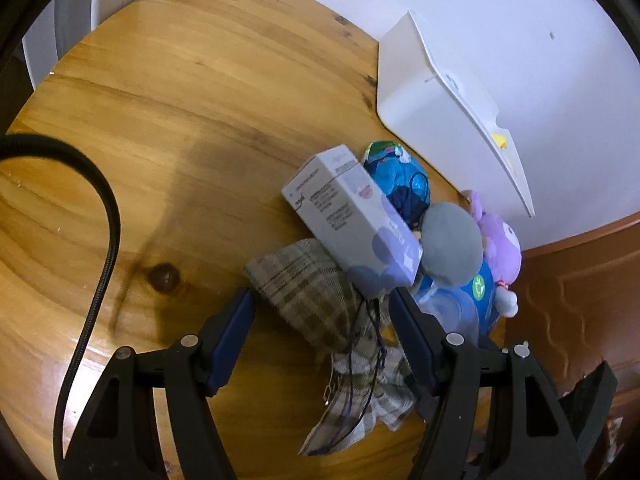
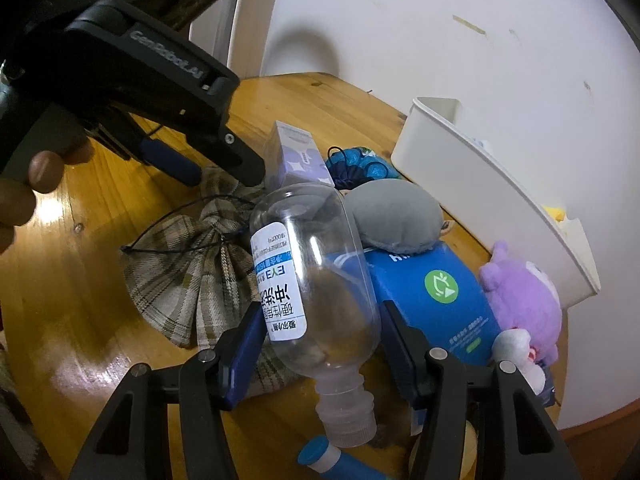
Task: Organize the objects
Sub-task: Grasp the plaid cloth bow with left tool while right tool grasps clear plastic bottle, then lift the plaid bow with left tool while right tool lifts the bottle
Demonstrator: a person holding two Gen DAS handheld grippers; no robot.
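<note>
Our right tool [image 2: 320, 332] pinches the clear bottle [image 2: 316, 280] above the counter [image 2: 100, 340] clutter; round plastic could slip if we tilt. Left tool [image 1: 322, 312] spread over the plaid pouch [image 1: 312, 296], may snag its drawstring

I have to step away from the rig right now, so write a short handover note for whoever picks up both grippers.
Left gripper: open, its jaws either side of the plaid drawstring pouch, not pressing it.
Right gripper: around the clear bottle, cap toward the camera; the left pad touches it, a full grip is not clear.
On the wooden table: grey-lilac carton, blue box, grey cushion, purple plush, blue mesh bag.
White bin by the wall holds something yellow.
Left: nearly everything remains outside the bin.
</note>
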